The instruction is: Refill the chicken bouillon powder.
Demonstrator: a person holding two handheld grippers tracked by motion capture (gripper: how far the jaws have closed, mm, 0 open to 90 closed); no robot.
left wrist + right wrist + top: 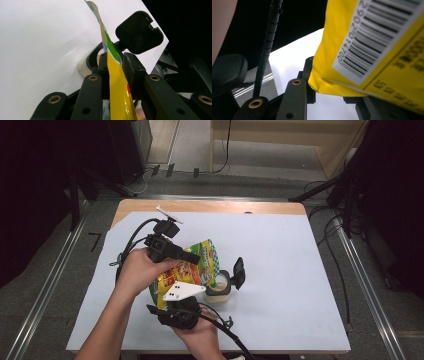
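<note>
At the near edge of the table point(300, 285), the right gripper point(176, 306) is clamped on the bottom end of a yellow snack bag point(192, 265); in the right gripper view the barcoded corner of that bag point(372, 50) sits pinched between the 2 black jaws; just beyond, the left gripper point(192, 256) comes in from the table's left side and is clamped on the bag's upper part, and the left gripper view shows the foil edge point(117, 82) squeezed flat between its pads; the bag hangs tilted in the air between the 2 tools, its open green-topped mouth pointing down toward a small clear container point(218, 287) standing near the middle of the table, its black hinged lid point(238, 272) flipped open to the far right side; pale contents already show inside the container; farther off, the white sheet runs to the wooden far edge. The step in hand looks like pouring the bag's contents into the container; the next move likely calls for raising the bottom end with the right gripper while the left keeps the mouth steady over the rim, so nothing spills onto the sheet.
</note>
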